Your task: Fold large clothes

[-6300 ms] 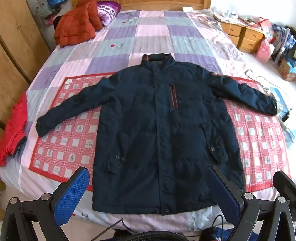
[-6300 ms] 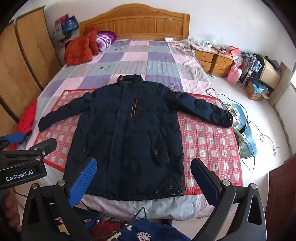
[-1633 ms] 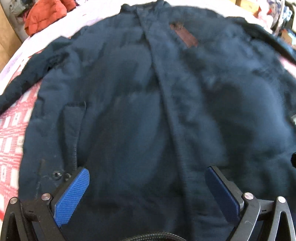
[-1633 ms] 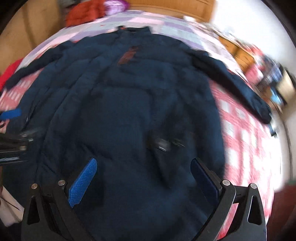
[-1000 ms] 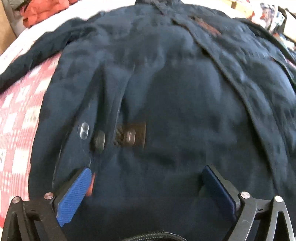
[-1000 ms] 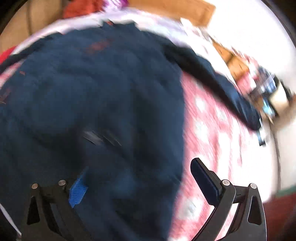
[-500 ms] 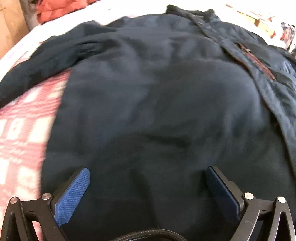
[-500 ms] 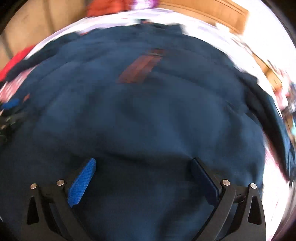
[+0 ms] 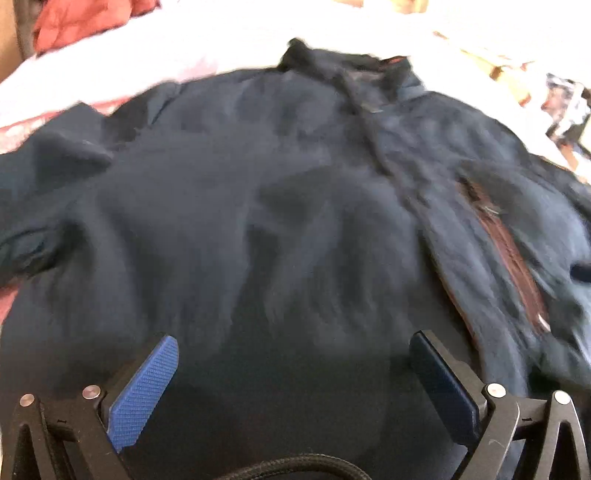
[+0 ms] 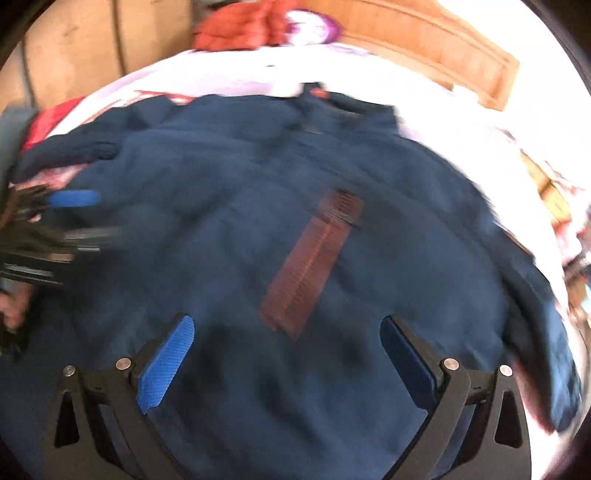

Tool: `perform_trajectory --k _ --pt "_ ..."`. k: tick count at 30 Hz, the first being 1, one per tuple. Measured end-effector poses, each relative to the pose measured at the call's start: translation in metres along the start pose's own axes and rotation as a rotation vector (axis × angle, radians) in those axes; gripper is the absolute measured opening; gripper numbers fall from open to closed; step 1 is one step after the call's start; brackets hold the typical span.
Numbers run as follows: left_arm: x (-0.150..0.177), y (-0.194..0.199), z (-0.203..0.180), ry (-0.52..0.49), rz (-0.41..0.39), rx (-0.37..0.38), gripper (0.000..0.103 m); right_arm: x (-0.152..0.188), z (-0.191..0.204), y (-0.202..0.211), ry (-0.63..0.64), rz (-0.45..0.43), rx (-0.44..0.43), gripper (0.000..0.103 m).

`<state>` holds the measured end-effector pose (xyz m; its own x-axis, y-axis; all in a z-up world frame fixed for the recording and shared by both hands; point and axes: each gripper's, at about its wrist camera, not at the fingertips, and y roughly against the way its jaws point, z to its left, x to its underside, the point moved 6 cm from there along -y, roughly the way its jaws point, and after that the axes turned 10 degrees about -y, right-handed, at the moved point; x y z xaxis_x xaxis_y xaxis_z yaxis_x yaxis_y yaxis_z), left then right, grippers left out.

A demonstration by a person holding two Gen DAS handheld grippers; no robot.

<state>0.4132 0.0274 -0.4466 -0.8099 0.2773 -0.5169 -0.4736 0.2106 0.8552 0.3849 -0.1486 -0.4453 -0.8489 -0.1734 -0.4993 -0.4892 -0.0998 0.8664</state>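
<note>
A dark navy padded jacket (image 9: 280, 229) lies face up on the bed, its collar (image 9: 347, 66) at the far end. It also fills the right wrist view (image 10: 258, 206). A brown chest zip strip (image 10: 314, 258) runs down its front. My left gripper (image 9: 295, 373) is open and empty, low over the jacket's left chest. My right gripper (image 10: 288, 354) is open and empty, low over the chest just below the zip strip. The left gripper also shows in the right wrist view (image 10: 70, 206) at the left edge, over the jacket's left side.
An orange-red jacket (image 10: 240, 33) and a purple pillow (image 10: 314, 29) lie at the head of the bed by the wooden headboard (image 10: 436, 48). A wooden wardrobe (image 10: 74, 55) stands at the left. Bedside clutter (image 9: 565, 103) is at the right. Both views are blurred.
Both grippers have moved up the jacket from the hem toward the chest and collar, close above the fabric. Both stay open and empty.
</note>
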Motion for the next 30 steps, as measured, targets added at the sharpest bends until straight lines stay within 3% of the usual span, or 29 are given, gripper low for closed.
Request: perform_trajectory --k 3,6,10,12,16,20,24,28,30 --pt "0.002 -0.018 0.037 0.038 0.021 -0.038 0.103 -0.002 -0.017 -0.031 0.049 0.034 0.015 0.103" --pt "0.011 -0.009 0.082 0.003 0.019 -0.149 0.103 0.0 -0.083 -0.036 -0.072 0.037 0.025 0.103" --pt "0.017 -0.004 0.14 0.078 0.053 -0.228 0.103 0.008 -0.18 -0.029 -0.217 0.051 0.191 0.103" --pt "0.008 -0.003 0.152 0.115 0.032 -0.246 0.103 0.003 -0.198 -0.022 -0.241 0.023 0.231 0.103" --pt "-0.036 -0.018 0.127 0.169 -0.03 -0.223 0.103 -0.051 -0.164 -0.041 -0.195 -0.032 0.156 0.103" --pt "-0.049 -0.029 0.113 0.308 -0.043 -0.33 0.103 -0.108 -0.092 -0.076 -0.098 -0.049 0.046 0.103" --pt "-0.047 -0.006 0.107 0.257 -0.086 -0.346 0.103 -0.133 -0.047 -0.104 -0.026 -0.048 0.004 0.103" --pt "-0.051 0.056 0.113 0.146 -0.19 -0.358 0.103 -0.131 -0.086 -0.122 -0.089 -0.035 -0.019 0.103" --pt "-0.064 0.074 0.106 0.083 -0.207 -0.337 0.103 -0.128 -0.121 -0.117 -0.138 -0.052 0.044 0.103"
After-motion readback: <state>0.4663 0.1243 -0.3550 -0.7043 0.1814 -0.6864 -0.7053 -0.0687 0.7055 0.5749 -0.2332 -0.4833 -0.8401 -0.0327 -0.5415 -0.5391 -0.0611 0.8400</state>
